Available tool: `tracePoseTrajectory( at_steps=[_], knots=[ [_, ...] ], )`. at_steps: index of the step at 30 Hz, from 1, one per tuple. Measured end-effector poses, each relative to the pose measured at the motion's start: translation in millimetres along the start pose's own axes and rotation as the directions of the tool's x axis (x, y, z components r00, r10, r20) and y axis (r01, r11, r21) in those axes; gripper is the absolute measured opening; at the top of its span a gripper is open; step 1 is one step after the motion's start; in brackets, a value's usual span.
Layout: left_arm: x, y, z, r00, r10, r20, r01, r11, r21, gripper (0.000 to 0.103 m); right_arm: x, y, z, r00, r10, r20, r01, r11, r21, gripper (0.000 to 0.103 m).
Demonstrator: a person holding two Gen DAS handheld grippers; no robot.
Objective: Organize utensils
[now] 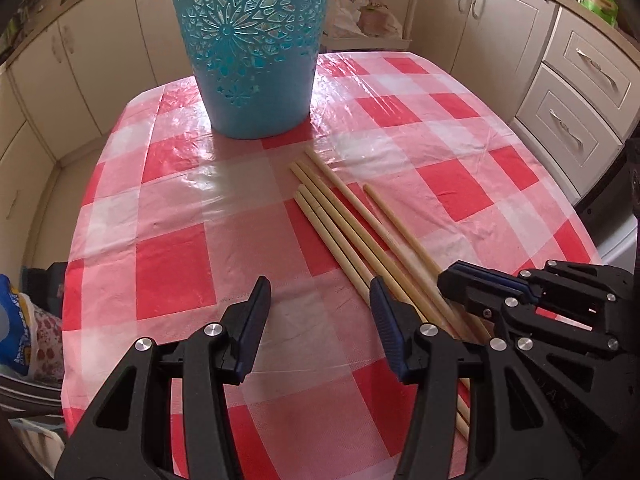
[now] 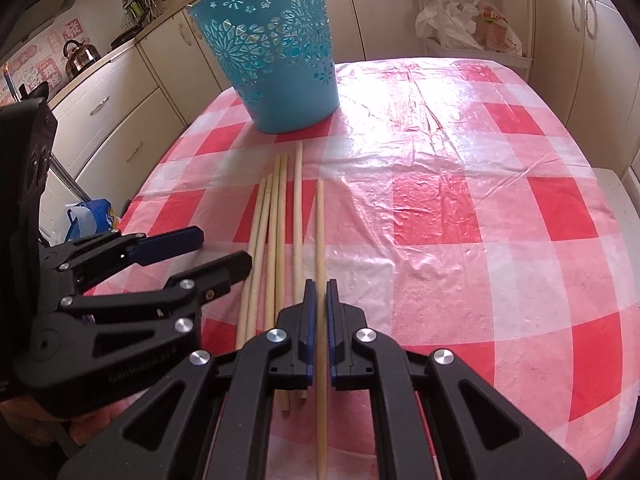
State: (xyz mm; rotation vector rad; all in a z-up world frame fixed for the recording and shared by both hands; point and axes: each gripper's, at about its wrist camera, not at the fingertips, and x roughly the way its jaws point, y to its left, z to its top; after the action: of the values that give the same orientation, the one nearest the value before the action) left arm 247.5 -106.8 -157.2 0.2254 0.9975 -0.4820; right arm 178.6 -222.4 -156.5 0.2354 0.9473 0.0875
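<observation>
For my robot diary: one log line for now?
right claw: shut on chopstick | left claw: open, empty | bin: upright

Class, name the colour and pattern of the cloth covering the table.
Red, pink and white checks on the tablecloth, clearest in the right wrist view.

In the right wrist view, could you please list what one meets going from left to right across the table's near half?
Left gripper, jaws open → loose chopsticks → single chopstick clamped in the right gripper → bare checked tablecloth.
</observation>
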Motion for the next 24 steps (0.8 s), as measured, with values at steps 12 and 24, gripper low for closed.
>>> tracePoseTrajectory(
  at_steps=[12, 24],
  knots=[
    [-3, 21, 8, 1.000, -0.024, -0.019, 0.022, 0.996, -0.083, 0.050, -1, -4, 0, 1.000, 0.016, -0.005, -0.016, 1.000, 0.002, 0.006],
    [4, 9, 8, 0.999, 0.039, -0.027, -0.041, 0.995, -0.095, 0.050, -2, -5, -1, 1.000, 0.017, -0.006, -0.017, 1.000, -0.004, 0.006]
  ],
)
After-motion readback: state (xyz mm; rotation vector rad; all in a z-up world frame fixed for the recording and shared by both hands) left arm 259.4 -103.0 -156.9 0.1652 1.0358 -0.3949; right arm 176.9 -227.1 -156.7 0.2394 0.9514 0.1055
